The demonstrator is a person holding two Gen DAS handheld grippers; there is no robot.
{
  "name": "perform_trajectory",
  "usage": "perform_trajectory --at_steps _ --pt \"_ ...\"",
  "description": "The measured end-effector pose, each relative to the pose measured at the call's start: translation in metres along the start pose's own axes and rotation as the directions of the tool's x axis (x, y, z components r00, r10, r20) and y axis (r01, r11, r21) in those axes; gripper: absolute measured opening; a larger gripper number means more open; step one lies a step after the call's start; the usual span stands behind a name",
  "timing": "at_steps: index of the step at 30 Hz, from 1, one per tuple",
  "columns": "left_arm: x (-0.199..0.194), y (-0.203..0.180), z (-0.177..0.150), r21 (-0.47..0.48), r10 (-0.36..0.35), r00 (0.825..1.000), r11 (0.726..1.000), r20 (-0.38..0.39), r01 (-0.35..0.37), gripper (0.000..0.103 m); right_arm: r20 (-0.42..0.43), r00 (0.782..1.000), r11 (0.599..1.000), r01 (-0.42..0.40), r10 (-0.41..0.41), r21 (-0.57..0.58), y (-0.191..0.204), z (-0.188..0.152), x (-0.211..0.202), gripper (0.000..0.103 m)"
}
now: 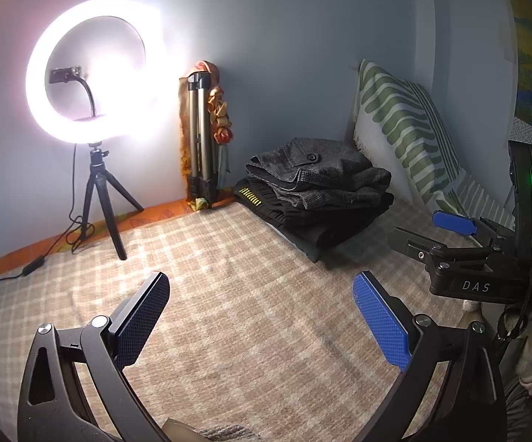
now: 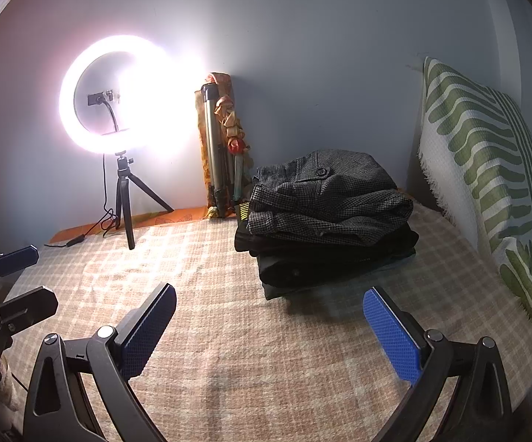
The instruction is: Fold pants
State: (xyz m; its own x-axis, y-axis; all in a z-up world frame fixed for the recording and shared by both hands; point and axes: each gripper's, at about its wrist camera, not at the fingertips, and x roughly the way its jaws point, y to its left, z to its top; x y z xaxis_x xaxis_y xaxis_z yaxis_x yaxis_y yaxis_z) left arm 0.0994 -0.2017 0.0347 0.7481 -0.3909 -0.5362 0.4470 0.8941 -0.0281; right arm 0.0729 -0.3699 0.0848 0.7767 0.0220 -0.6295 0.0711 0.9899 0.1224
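A stack of folded pants (image 1: 317, 191) sits at the far right of the checked bed cover (image 1: 229, 294), with a grey houndstooth pair (image 2: 328, 199) on top and black pairs under it. My left gripper (image 1: 262, 316) is open and empty, held above the bare cover in front of the stack. My right gripper (image 2: 269, 328) is open and empty too, just in front of the stack. In the left wrist view the right gripper (image 1: 427, 228) shows at the right edge, to the right of the stack. In the right wrist view the left gripper (image 2: 26, 276) shows at the left edge.
A lit ring light (image 1: 89, 70) on a small black tripod (image 1: 100, 199) stands at the back left, its cable (image 1: 45, 258) trailing over the cover. A folded tripod (image 1: 201, 136) leans on the wall. A green striped pillow (image 2: 486, 169) leans at the right.
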Motion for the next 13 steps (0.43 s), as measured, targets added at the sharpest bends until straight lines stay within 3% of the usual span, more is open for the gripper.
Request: perform_trajectory --at_steps 13 --pt "-0.0065 0.0075 -0.0032 -0.002 0.009 1.000 1.000 0.007 -0.009 0.100 -0.002 1.000 1.000 -0.017 0.017 -0.001 0.0079 0.0021 0.0020 0.103"
